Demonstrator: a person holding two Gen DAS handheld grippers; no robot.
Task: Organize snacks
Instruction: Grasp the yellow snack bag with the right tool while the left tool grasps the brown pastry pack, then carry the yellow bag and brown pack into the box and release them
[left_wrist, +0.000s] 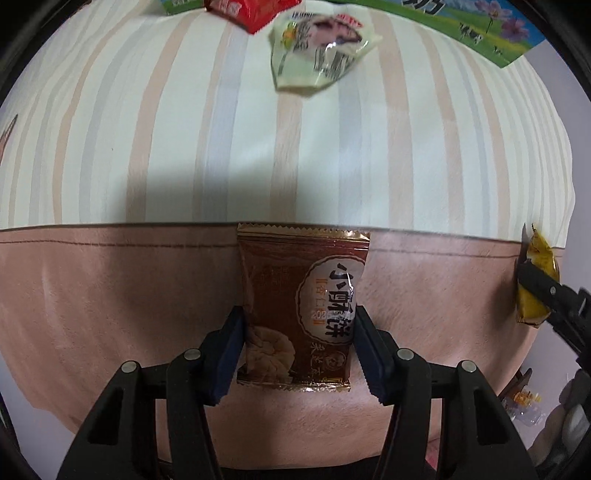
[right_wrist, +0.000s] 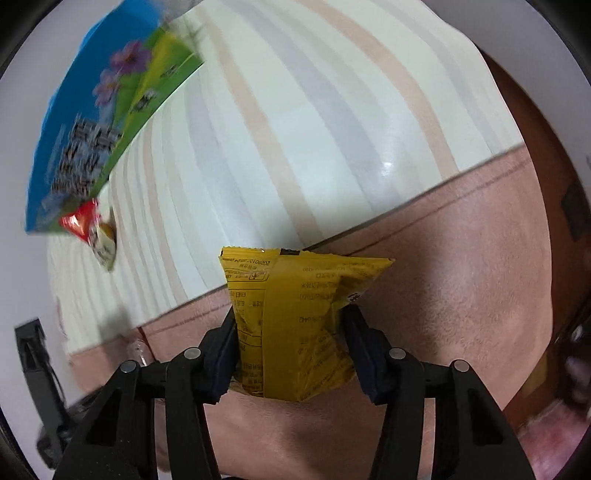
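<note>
A brown snack packet (left_wrist: 288, 273) with a white label lies on the pink border of the cloth, its top edge at the seam with the striped part. My left gripper (left_wrist: 298, 314) points down over it, and both pads press on its sides. A yellow snack packet (right_wrist: 295, 288) stands crumpled between the pads of my right gripper (right_wrist: 291, 317), which is shut on it above the pink border. In the left wrist view the same yellow packet (left_wrist: 539, 254) shows at the right edge, with a black finger of the right gripper across it.
The striped cream cloth (left_wrist: 184, 129) covers the surface, with a pink band (left_wrist: 110, 295) along its near edge. At the far side lie a pale green clear packet (left_wrist: 317, 51), a red packet (left_wrist: 247, 11) and a blue and green box (right_wrist: 96, 122).
</note>
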